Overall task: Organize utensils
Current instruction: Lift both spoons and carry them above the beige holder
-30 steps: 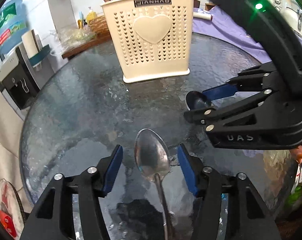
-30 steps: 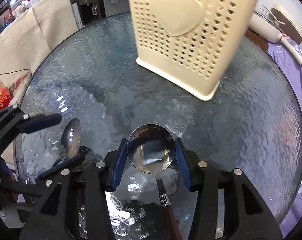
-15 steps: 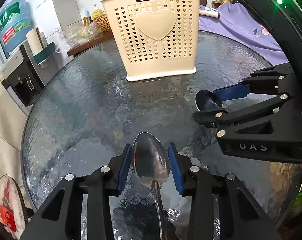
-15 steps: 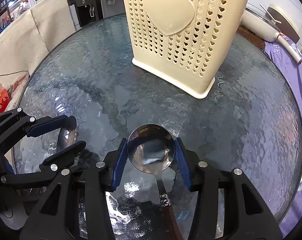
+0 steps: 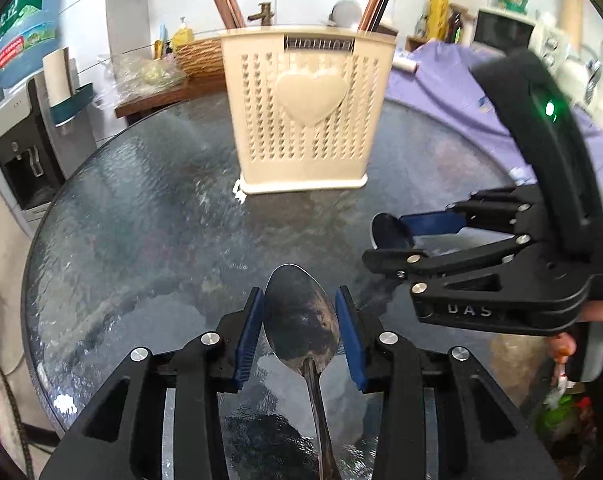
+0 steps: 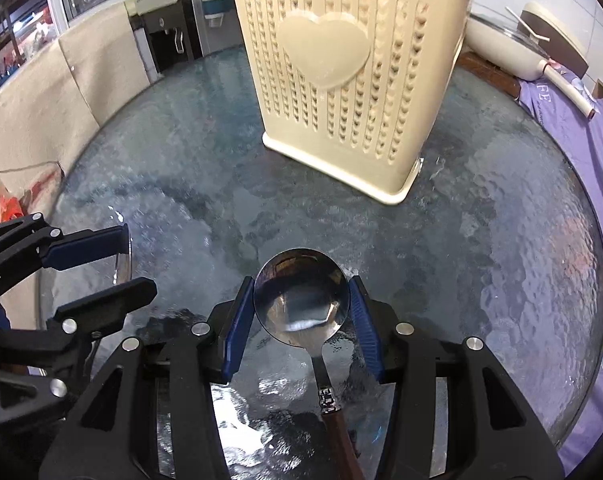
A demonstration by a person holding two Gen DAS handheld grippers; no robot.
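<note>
My left gripper (image 5: pixel 300 334) is shut on the bowl of an all-metal spoon (image 5: pixel 299 316), held a little above the round glass table (image 5: pixel 141 240). My right gripper (image 6: pixel 301 322) is shut on a round-bowled spoon with a brown handle (image 6: pixel 301 296). A cream perforated utensil holder with a heart (image 5: pixel 307 114) stands upright at the far side of the table, with chopsticks sticking out of it. In the left wrist view the right gripper (image 5: pixel 397 238) is at the right with its spoon bowl showing. In the right wrist view the left gripper (image 6: pixel 117 264) is at the left.
A water dispenser (image 5: pixel 17 152) stands beyond the table's left edge. Purple cloth (image 6: pixel 581 140) lies off the table to the right, with a cream pan (image 6: pixel 513 44) behind. A wooden shelf with a basket (image 5: pixel 197 56) sits behind the holder.
My left gripper closed on the metal spoon's bowl and lifted it off the glass, moving toward the holder. The right gripper kept hold of its spoon and barely moved.
</note>
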